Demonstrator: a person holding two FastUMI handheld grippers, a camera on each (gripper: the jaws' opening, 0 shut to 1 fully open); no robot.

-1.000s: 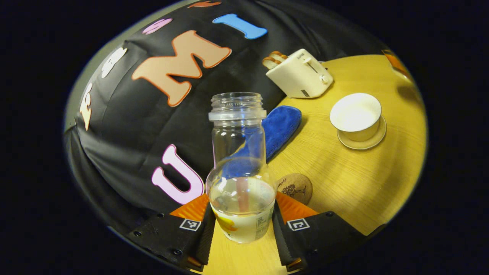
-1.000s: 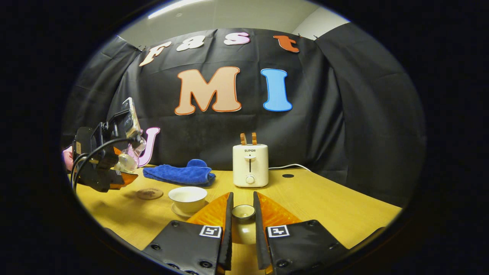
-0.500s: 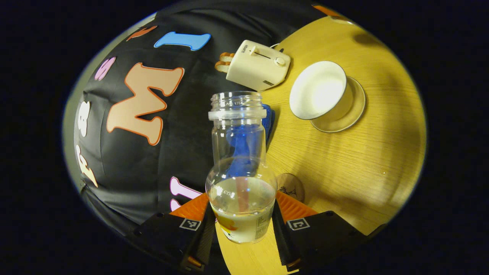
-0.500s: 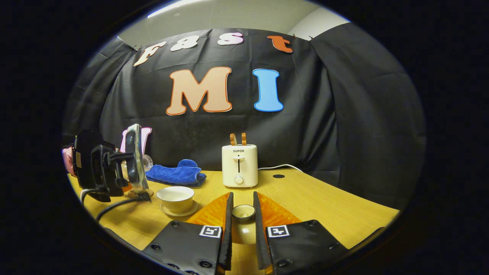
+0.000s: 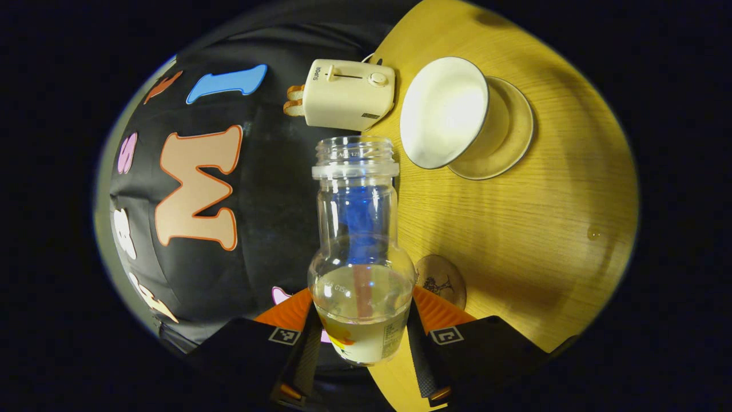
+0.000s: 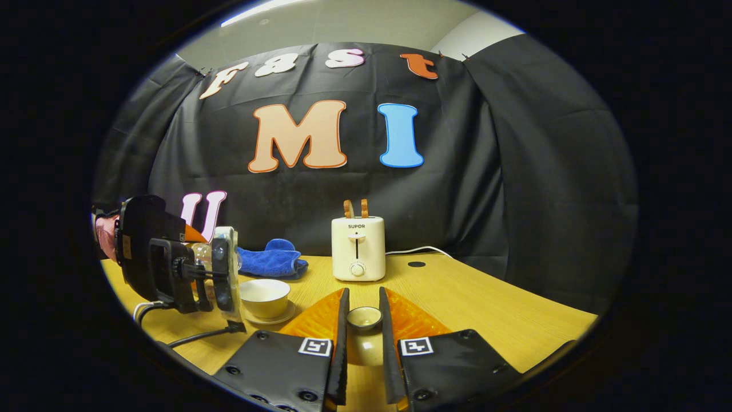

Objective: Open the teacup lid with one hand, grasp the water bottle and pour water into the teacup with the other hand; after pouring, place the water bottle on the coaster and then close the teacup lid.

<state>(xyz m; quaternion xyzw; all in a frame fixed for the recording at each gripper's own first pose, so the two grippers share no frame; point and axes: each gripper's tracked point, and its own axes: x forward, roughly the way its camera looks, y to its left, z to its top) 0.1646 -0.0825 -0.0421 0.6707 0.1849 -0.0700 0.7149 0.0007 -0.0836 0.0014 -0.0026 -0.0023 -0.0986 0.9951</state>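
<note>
Your left tongs (image 5: pixel 360 337) clamp the clear, uncapped water bottle (image 5: pixel 359 252), tipped toward the open white teacup (image 5: pixel 443 111) on its saucer (image 5: pixel 512 134); a little water sits in its bulb. Your right tongs (image 6: pixel 362 335) pinch the teacup lid (image 6: pixel 364 318) by its knob. The round coaster (image 5: pixel 443 277) lies on the wooden counter (image 5: pixel 543 229), a toaster (image 6: pixel 357 248) and blue cloth (image 6: pixel 269 260) behind.
</note>
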